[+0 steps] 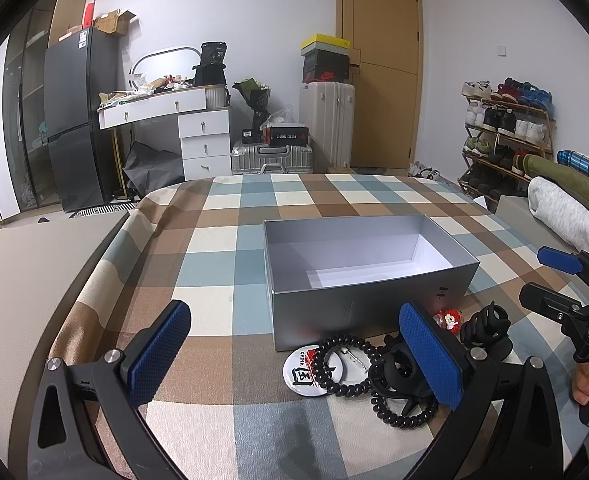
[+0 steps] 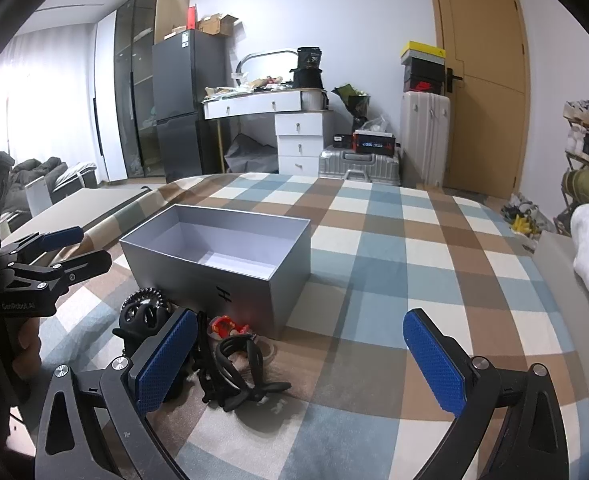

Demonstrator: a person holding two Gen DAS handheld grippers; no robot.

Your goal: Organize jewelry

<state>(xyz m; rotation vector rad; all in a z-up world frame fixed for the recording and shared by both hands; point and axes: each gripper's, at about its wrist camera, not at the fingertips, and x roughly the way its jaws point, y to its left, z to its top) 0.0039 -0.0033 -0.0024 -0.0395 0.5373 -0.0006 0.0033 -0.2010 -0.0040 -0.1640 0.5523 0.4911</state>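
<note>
At two o'clock from the left gripper, the coiled hair tie touches its right finger. The left gripper is nearer, both grippers spread wide and empty; the right gripper has the pile at ten o'clock.

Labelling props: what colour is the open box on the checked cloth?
Silver-grey outside, white inside; the open box shows best in the left wrist view.

A matt silver cardboard box is being carried by a checked woven cloth; rough blue rubber is being shown on the jaws, beside glossy black plastic hair clips
</note>
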